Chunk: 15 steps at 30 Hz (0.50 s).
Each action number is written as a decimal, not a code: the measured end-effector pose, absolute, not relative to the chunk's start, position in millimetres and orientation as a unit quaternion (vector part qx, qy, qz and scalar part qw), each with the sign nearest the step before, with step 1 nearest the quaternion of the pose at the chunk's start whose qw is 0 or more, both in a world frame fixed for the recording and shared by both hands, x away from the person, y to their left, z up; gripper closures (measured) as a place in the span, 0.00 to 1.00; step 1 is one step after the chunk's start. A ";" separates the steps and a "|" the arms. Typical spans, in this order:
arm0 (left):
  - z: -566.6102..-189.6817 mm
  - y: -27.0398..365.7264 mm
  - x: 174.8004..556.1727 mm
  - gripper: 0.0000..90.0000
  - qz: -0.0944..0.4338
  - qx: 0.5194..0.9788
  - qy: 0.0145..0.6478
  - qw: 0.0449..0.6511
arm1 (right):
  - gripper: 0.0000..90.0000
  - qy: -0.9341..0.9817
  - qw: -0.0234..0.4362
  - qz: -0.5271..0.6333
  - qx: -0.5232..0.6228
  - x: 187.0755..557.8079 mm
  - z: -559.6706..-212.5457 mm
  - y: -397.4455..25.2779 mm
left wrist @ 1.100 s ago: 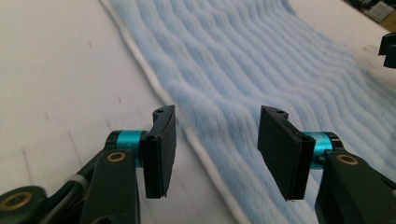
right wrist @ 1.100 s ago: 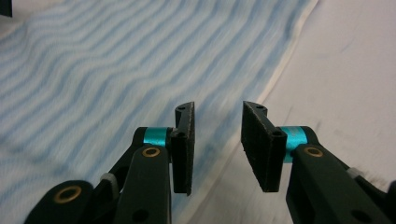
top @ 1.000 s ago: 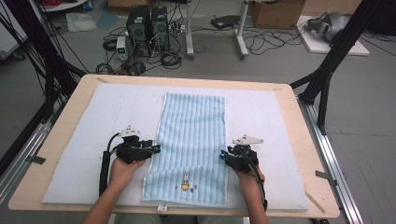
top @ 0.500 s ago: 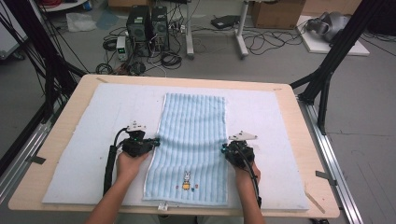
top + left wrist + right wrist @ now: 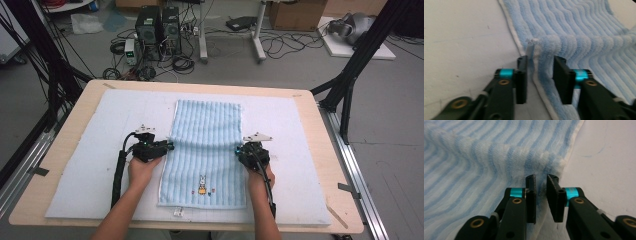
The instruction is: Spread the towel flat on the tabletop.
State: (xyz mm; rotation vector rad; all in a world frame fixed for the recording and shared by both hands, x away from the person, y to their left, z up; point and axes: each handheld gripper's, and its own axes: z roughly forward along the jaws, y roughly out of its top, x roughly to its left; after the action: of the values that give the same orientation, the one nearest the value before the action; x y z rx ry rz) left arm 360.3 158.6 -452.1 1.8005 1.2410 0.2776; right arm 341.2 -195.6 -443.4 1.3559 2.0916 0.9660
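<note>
Both grippers have moved up the towel's long edges since the earlier high views, from nearer the rabbit end to about mid-length. High view: blue striped towel (image 5: 206, 150) lies lengthwise mid-table on the white mat (image 5: 80, 170), rabbit print (image 5: 202, 184) toward 6 o'clock. Left gripper (image 5: 169, 146) sits at the towel's 9 o'clock edge, right gripper (image 5: 237, 150) at its 3 o'clock edge, and a low ridge now runs across the cloth between them.

Left gripper view: jaws roughly half open, straddling the white hem (image 5: 534, 53), which stands up in a pinched fold between them; not clamped yet, as far as I can tell.

Right gripper view: jaws nearly closed, narrow gap, towel edge (image 5: 541, 173) bunched up in it; looks like a light grip on it.

Judgement: both edges gathered at mid-length, so a fold in half is being set up; left needs to finish closing before any lift.
</note>
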 end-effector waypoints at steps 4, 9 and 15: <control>-449.6 165.3 344.0 0.59 0.112 0.732 0.478 0.473 | 0.79 0.753 0.232 0.376 0.486 323.7 -437.9 -204.3; -452.0 173.2 319.7 0.58 0.092 0.729 0.462 0.497 | 0.77 0.757 0.224 0.389 0.475 300.2 -434.8 -213.0; -450.0 177.3 291.6 0.59 0.081 0.736 0.446 0.502 | 0.74 0.764 0.204 0.399 0.463 274.0 -438.8 -217.0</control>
State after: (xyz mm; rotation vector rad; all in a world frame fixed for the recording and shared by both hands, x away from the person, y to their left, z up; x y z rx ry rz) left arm 291.6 177.3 -450.0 1.7791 1.0768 0.1967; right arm 274.0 -217.0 -438.8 1.2918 2.1324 1.1139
